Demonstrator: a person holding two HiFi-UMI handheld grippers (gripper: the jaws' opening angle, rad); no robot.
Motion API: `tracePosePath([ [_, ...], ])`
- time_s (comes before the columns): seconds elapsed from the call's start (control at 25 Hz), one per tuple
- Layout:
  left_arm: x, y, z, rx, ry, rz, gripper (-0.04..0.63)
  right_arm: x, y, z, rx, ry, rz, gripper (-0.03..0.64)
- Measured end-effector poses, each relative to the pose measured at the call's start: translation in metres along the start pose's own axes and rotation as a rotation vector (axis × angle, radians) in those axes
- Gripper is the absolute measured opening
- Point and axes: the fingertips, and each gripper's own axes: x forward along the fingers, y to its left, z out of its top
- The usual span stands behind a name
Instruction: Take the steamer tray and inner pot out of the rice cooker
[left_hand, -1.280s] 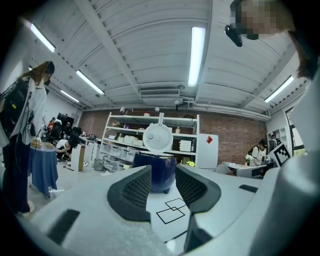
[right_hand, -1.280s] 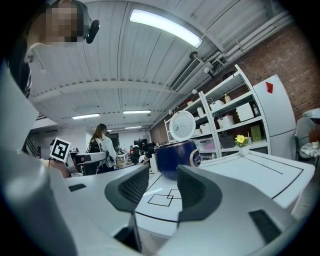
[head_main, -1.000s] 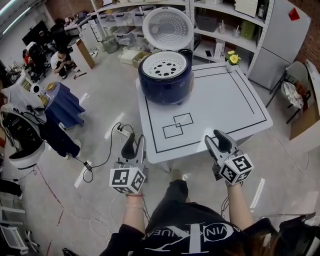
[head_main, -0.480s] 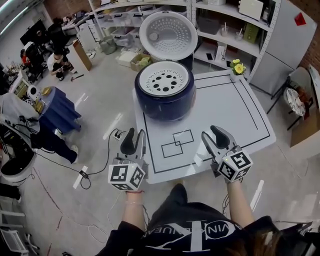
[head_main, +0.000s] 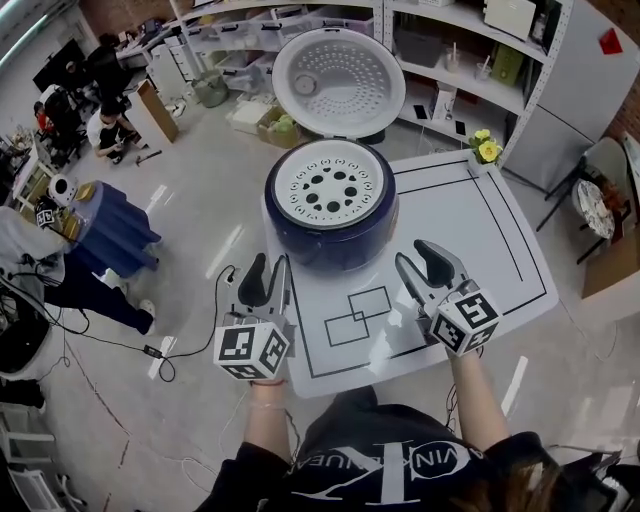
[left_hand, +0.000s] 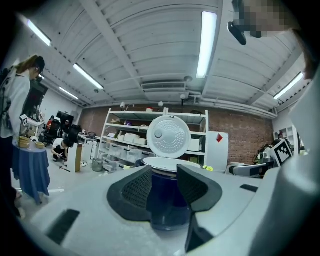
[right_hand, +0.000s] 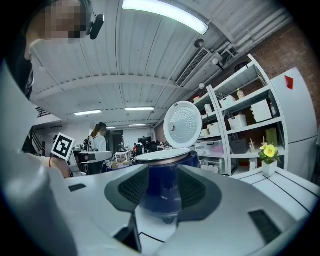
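- Dark-blue rice cooker (head_main: 331, 232) stood at the far left of the white table (head_main: 470, 235), its white lid (head_main: 332, 75) swung up and back.
- Steamer tray (head_main: 330, 185), white with a ring of round holes, sat level in the cooker's mouth and filled the rim. Inner pot not visible under it.
- Left gripper (head_main: 270, 268) was held level at the table's near left edge, pointing at the cooker's near left side. Its jaws were opening; nothing lay between the fingers, and only the distant cooker wall showed through the gap in the left gripper view.
- Right gripper (head_main: 418, 258) was held level over the table, just in front of the cooker's near right side. Its jaws stood wide apart and empty; the blue wall and tray rim showed beyond the gap in the right gripper view.
- Both sets of fingertips sat near the cooker but apart from it, one on each side, lower than the tray rim. No contact with tray or cooker.
- Black-lined rectangles (head_main: 355, 315) were marked on the table between the two grippers.
- Small pot of yellow flowers (head_main: 487, 150) stood at the table's far edge, well apart from the cooker.
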Motion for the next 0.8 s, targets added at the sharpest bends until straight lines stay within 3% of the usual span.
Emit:
tracePosePath([
  [0.44,0.066,0.027,0.02,0.021,-0.01,-0.028,0.141,0.089,-0.03,0.039,-0.109,0.05,0.015,0.158],
  [0.6,0.088,0.035,0.023,0.049,0.001,-0.038,0.143,0.126,-0.039,0.049,-0.241,0.13,0.019,0.158],
  [0.8,0.111,0.04,0.027,0.076,0.009,-0.051,0.15,0.174,-0.055,0.051,-0.443,0.313,0.004,0.17],
])
